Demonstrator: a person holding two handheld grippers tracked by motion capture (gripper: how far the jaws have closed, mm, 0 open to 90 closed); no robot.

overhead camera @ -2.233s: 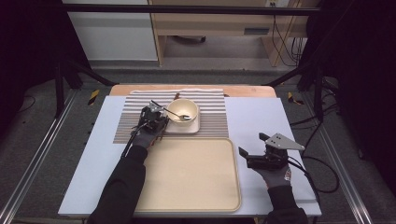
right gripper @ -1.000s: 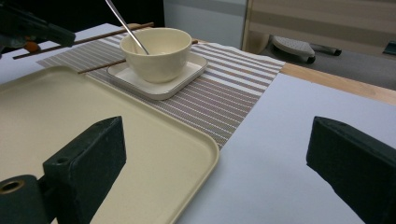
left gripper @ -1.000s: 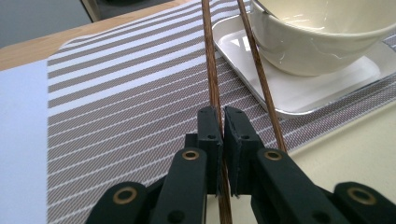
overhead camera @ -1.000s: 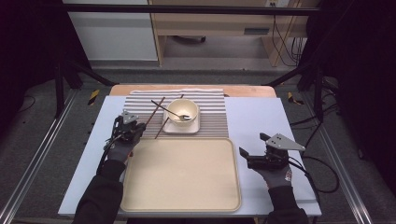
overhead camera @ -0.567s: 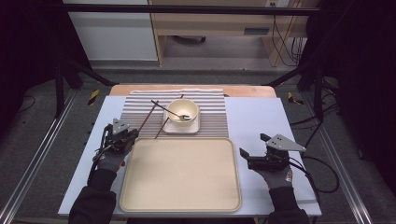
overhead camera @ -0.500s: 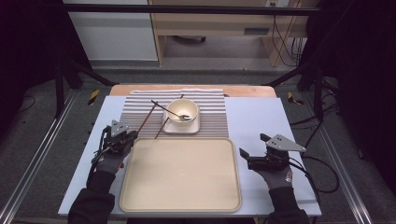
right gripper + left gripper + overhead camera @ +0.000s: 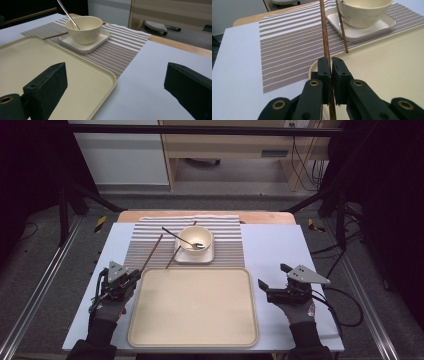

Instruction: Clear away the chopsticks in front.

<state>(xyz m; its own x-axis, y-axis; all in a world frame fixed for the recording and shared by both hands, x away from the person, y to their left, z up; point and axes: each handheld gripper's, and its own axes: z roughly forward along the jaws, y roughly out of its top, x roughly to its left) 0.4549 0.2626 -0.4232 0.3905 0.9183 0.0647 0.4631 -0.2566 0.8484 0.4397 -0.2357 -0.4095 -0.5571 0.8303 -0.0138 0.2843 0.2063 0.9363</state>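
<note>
My left gripper (image 7: pixel 131 276) sits at the far left corner of the cream tray (image 7: pixel 192 330), shut on the near end of a brown chopstick (image 7: pixel 152 251). In the left gripper view the jaws (image 7: pixel 331 61) pinch that chopstick (image 7: pixel 325 35), which points out over the striped placemat (image 7: pixel 287 50). A second chopstick (image 7: pixel 172 260) leans on the square saucer (image 7: pixel 210 256), its tip at the tray's far rim. On the saucer stands a cream bowl (image 7: pixel 196 239) with a metal spoon (image 7: pixel 176 236) in it. My right gripper (image 7: pixel 272 276) stands open and empty right of the tray, jaws wide (image 7: pixel 116 75).
A pale blue mat (image 7: pixel 270 245) covers the table around the placemat and tray. Bare wood (image 7: pixel 265 217) shows along the table's far edge. Black frame legs and cables (image 7: pixel 340 220) stand beyond the table's right side. The tray's inside (image 7: pixel 37 65) holds nothing.
My left gripper has drawn back from the bowl toward the person, down to the tray's far left corner, with one chopstick in it. The right gripper has stayed put.
</note>
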